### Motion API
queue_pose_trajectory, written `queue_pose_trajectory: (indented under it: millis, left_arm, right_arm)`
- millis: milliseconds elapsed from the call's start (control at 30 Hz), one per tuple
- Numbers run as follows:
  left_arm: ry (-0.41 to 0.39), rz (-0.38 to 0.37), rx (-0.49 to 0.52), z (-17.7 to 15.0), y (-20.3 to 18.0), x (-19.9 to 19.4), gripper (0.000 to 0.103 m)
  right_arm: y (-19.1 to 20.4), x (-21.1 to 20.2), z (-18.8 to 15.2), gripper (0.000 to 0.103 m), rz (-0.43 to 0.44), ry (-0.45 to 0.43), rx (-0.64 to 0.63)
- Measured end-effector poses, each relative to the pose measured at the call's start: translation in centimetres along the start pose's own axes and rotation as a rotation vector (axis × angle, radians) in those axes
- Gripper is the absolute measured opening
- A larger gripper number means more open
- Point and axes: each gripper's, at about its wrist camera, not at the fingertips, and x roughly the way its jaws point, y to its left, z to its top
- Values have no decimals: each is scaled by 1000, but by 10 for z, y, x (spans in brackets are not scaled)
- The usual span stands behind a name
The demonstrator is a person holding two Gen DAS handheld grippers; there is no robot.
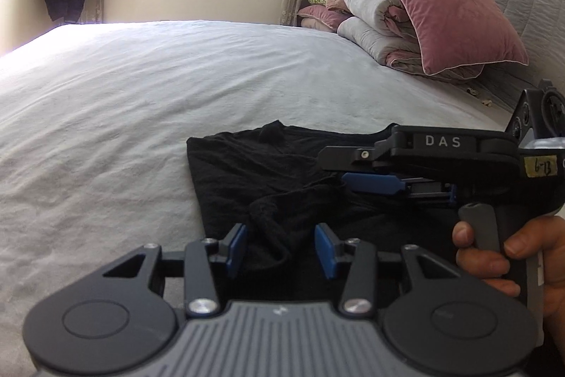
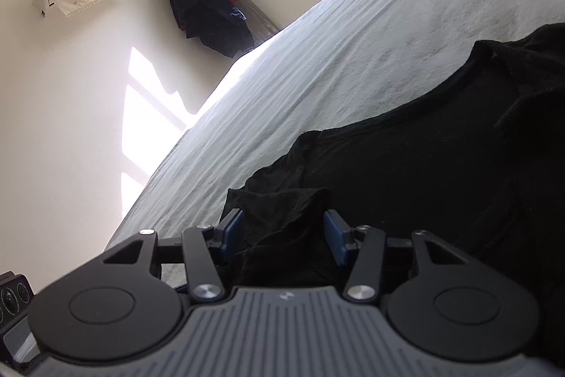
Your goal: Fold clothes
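Pale bed sheet [image 1: 141,101], black shirt [image 1: 254,165] spread on it.
We see its bunched fold between both spread claws, left gripper [image 1: 280,248] and right gripper [image 2: 284,237] (pads not pressing).

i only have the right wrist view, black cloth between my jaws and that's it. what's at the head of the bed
Observer: A pink pillow leans on a rolled grey quilt against the headboard.
Operator: where's the left gripper
Observer: The left gripper is over the near edge of the black garment, with a raised fold of cloth between its open blue pads.
Operator: how does my gripper look from there
Observer: The right gripper comes in from the right, rolled on its side, low over the garment, held by a hand.
Operator: is the garment all on the bed
Observer: What shows lies on the light sheet; its near part is hidden by the left gripper.
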Motion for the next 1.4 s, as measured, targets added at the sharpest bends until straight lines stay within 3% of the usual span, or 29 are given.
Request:
queue_pose_trajectory:
  millis: [100,233,267,367,467,567,767,800,833,900,933,1033,1167,1233,1333,1400]
  left_arm:
    - [-18,-27,-25,-1,5,-2,42]
    - [-95,-236,16,-3,-2,-14,40]
    - [-114,-259,41,-3,-6,-19,40]
    - [-150,-236,78,-2,-11,-26,42]
    - [-119,-163,43,-2,-6,-18,42]
    - [-68,-145,106,-6,-15,-7,42]
    - [-24,-121,312,-16,-49,5,42]
    - [-25,-115,326,-16,-51,5,41]
    - [-25,-113,321,-15,-51,5,39]
    - [-26,-108,312,-13,-50,5,19]
    - [-27,-100,301,-11,-49,5,13]
    - [-58,-90,278,-7,-46,0,7]
    - [-101,-129,255,-4,-47,-9,7]
    - [-78,-145,261,-6,-49,-6,8]
    - [-3,-110,314,-12,-55,6,12]
    - [-16,-125,307,-11,-53,2,15]
  right_arm:
    - [1,0,1,52,1,0,4]
    - [0,0,1,52,4,-1,10]
    - [0,0,1,52,5,-1,11]
    - [-2,0,1,52,9,0,15]
    - [-2,0,1,51,9,0,18]
    - [-3,-1,1,49,5,-5,17]
    - [-3,2,-2,33,-23,-26,5]
    - [-3,4,-3,26,-31,-28,-6]
    - [-2,5,-4,21,-39,-29,-15]
    - [-1,7,-4,9,-51,-27,-29]
    - [1,7,-4,8,-55,-33,-38]
    - [7,2,-3,7,-52,-63,-81]
    - [15,-6,-1,7,-48,-123,-137]
    - [15,-6,1,7,-60,-132,-146]
    - [8,8,1,7,-125,-63,-134]
    - [5,12,1,7,-133,-46,-121]
